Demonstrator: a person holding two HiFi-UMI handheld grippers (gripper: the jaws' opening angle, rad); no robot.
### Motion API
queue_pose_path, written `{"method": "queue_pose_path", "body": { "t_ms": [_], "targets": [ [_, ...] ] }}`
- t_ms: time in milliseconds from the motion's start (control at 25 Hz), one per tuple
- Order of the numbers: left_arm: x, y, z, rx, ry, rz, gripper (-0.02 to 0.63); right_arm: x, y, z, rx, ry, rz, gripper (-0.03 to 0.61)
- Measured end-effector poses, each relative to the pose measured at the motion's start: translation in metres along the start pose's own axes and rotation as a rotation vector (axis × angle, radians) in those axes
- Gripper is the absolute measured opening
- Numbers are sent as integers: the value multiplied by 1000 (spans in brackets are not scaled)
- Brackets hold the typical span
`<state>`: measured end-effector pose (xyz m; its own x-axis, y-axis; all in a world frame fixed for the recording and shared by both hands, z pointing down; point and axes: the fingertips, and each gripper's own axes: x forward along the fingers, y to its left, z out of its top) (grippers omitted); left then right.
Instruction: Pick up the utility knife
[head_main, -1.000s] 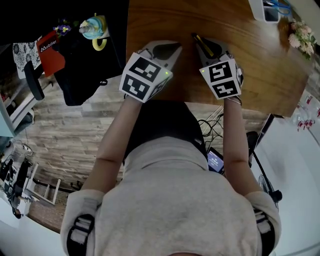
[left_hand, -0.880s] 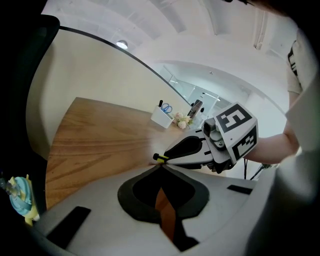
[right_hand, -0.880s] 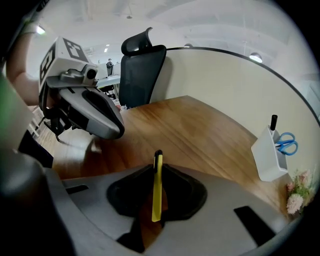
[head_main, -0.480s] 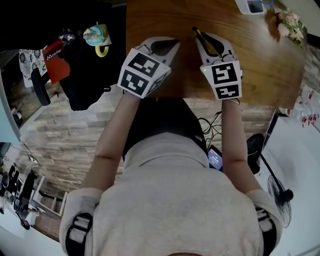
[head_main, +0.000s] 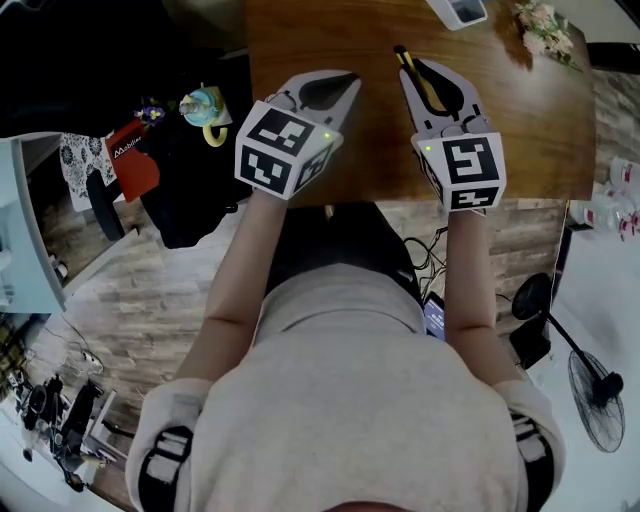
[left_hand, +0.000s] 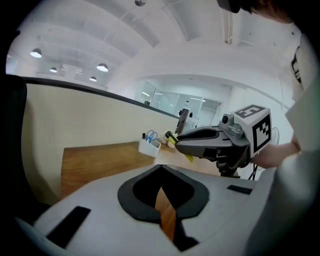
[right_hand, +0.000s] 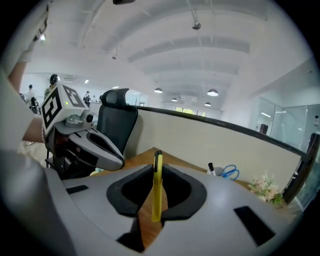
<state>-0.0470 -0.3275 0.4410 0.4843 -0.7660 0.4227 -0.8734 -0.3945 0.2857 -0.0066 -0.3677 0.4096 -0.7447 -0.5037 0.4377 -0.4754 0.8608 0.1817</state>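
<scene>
The utility knife (head_main: 407, 64) is yellow and black, and it sticks out past the jaw tips of my right gripper (head_main: 428, 80), which is shut on it above the wooden table (head_main: 540, 120). In the right gripper view the knife (right_hand: 157, 190) stands on edge between the dark pads (right_hand: 176, 192). My left gripper (head_main: 342, 85) hovers beside it to the left, shut and holding nothing. In the left gripper view its jaw tips (left_hand: 160, 169) meet. The right gripper (left_hand: 210, 142) with the knife (left_hand: 173, 139) shows ahead to the right in that view.
A white pen holder (head_main: 458, 10) with scissors and a bunch of flowers (head_main: 545, 28) stand at the table's far right. Left of the table sit a dark chair (head_main: 180, 180) and small items. A fan (head_main: 600, 400) and cables lie on the floor at the right.
Both grippers have risen from the table, the right one carrying the knife up with it. The head view has shifted, so the table shows further up and left.
</scene>
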Motion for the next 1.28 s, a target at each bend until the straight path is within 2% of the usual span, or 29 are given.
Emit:
{"method": "queue_pose_path", "body": {
  "t_ms": [240,600,960,1040,1200,1280],
  "targets": [
    [-12,-10,38,85,-58,-7,15,-26,-10,45,14,-136,-59,72],
    [-35,-29,87,194,-145,-29,15,-66,-18,95,20,-283,-113,72],
    [-54,-45,126,244,-225,-41,15,-98,-17,129,82,-401,-111,72],
    [-58,-49,133,244,-249,-50,15,-103,-18,135,119,-438,-97,72],
    [-65,-58,141,262,-296,-66,15,-116,-22,143,265,-560,-83,72],
    [-67,-61,144,272,-315,-74,15,-120,-22,146,295,-597,-84,72]
  ]
}}
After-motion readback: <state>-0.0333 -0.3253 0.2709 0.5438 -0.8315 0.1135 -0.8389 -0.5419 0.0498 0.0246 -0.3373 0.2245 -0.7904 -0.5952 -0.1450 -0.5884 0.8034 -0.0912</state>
